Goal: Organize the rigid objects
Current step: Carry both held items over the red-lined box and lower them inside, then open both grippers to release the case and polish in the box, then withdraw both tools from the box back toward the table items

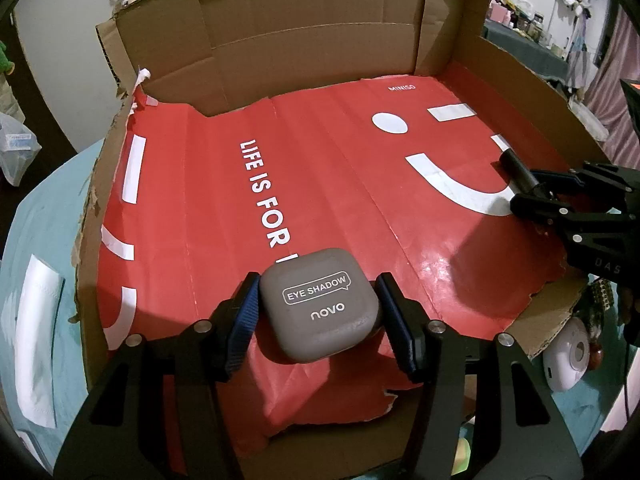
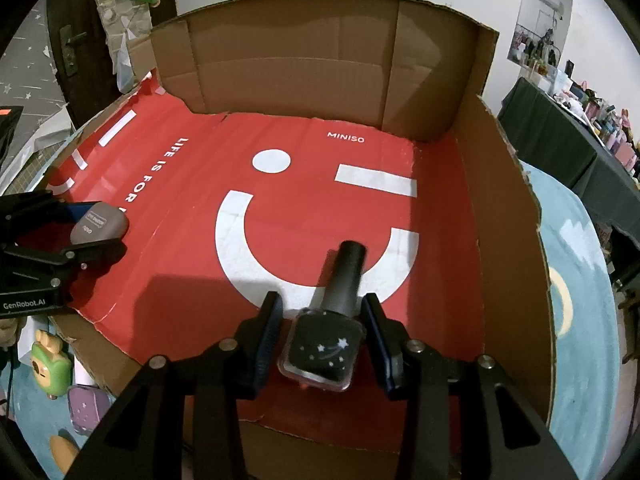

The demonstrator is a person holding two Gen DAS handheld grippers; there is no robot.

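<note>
Where the shallow brown corrugated cardboard box [image 1: 312, 32] opens upward, a glossy, creased red paper liner with white lettering [image 1: 340, 184] covers its floor. On it lies a matte grey rounded-square eyeshadow case [image 1: 320, 304] — the left claw [image 1: 318, 312] clamped on its sides. The right claw [image 2: 320, 340] grips a square black glass nail-polish bottle [image 2: 320, 350] — tapered cap pointing away.

Both views dim, indoor light from overhead; soft shadows fall toward the camera on the red liner [image 1: 340, 184], with mild glare patches lower right. Strong fisheye bending and black vignette at corners; centre sharp, rims soft.
</note>
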